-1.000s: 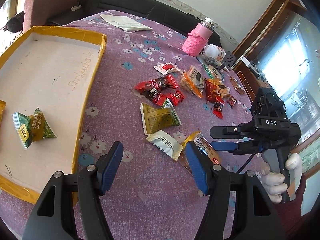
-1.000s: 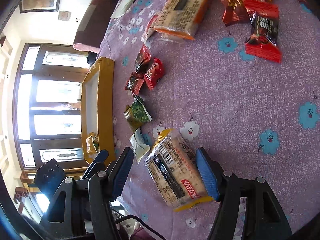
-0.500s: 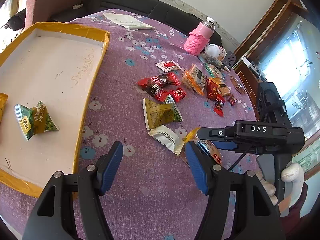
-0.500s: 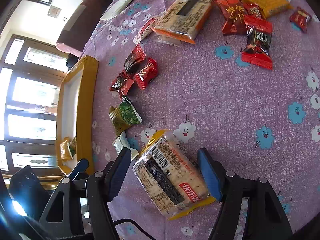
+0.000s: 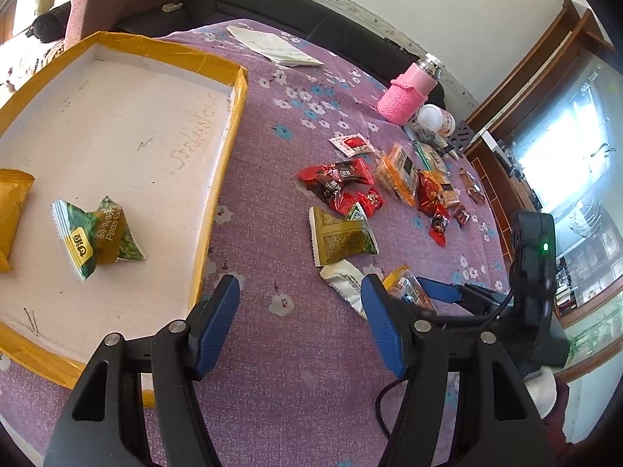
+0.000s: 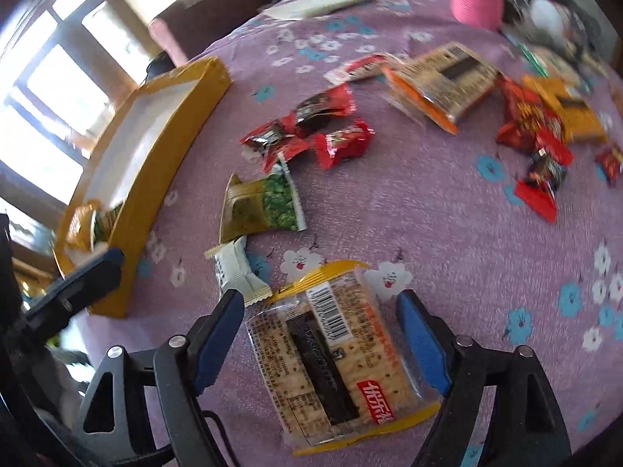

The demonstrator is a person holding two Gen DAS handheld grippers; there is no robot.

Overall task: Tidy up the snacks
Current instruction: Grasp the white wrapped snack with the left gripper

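Since a second ago your right gripper (image 6: 321, 334) has swung round and rolled, so the cracker pack (image 6: 335, 358) that lay skewed under it now sits nearly square between the blue pads (image 6: 418, 334); its jaws have just been opening, and the pack lies in the gap with neither pad pressing on it. It rests flat on the purple tablecloth (image 6: 447, 233), untouched as far as the right wrist view shows.

Your left gripper (image 5: 300, 327) hangs open and empty over bare cloth, just beside the near corner of the yellow-edged tray (image 5: 233, 124).

What can go wrong starts at those pads. The pack is wide and nearly fills the opening, so if you come down slightly off-centre, one pad is likely to land on the wrapper's top instead of beside it and crush the crackers. The clear film looks slippery; a light squeeze on the crimped ends alone may let the pack slide out on the way to the tray.

The white sachet (image 6: 237, 272) lies touching the pack's upper corner, right by your left-hand pad. Close too far forward and you will probably pinch it too, or flick it away. The green pea packet (image 6: 264, 202) sits just beyond it.

Your two grippers are near each other: the left one shows at the edge of the right wrist view, between the pack and the tray. Carry the pack straight across and you risk knocking into it.
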